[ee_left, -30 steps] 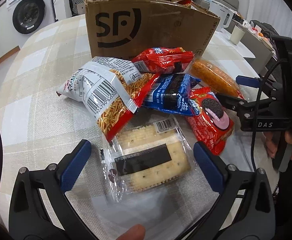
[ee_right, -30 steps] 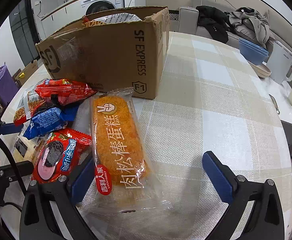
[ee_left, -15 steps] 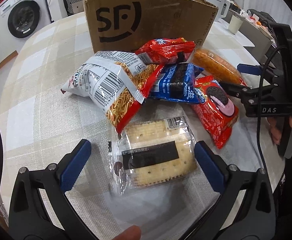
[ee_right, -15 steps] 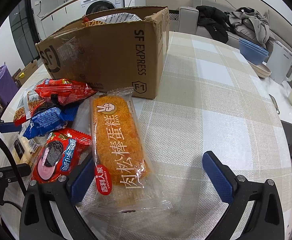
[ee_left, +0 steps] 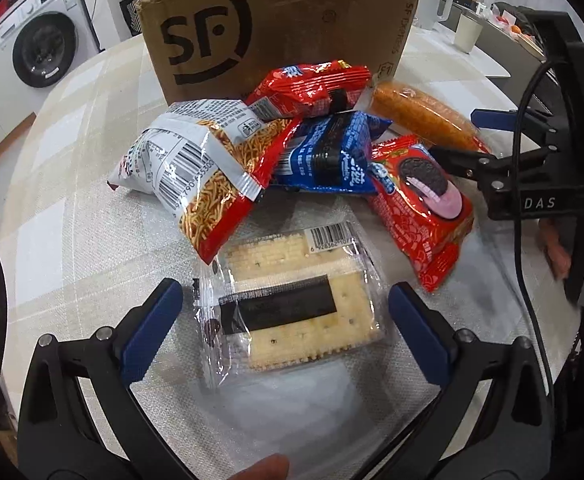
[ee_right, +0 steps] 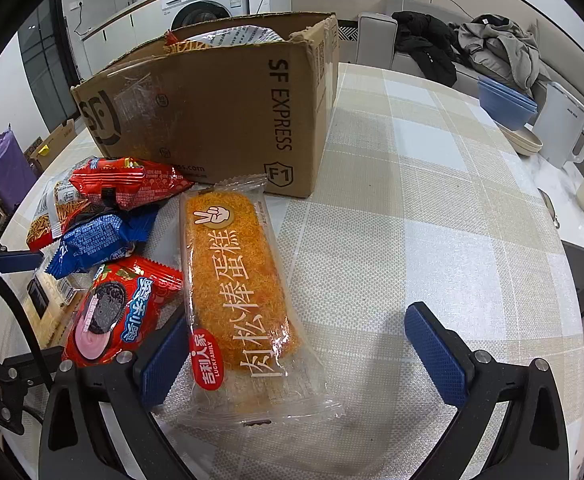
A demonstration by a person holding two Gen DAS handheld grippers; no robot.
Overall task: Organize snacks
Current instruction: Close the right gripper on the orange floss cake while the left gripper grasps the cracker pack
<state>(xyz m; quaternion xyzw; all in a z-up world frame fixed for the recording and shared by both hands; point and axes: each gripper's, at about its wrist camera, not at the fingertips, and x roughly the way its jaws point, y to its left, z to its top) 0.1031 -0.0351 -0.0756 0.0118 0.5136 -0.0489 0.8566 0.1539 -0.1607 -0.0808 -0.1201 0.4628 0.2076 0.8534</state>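
Barely begun: one noodle packet shows inside the SF Express box (ee_right: 212,120). In front of it on the table (ee_right: 431,240) lie six snacks. Left gripper (ee_left: 284,320), jaws apart, straddles the cracker pack (ee_left: 295,300); right gripper (ee_right: 299,352), jaws apart, flanks the pork-floss cake (ee_right: 236,280).

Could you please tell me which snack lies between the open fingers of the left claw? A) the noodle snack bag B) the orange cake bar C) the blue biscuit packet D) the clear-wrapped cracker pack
D: the clear-wrapped square cracker pack lies flat between the left claw's spread blue fingers.
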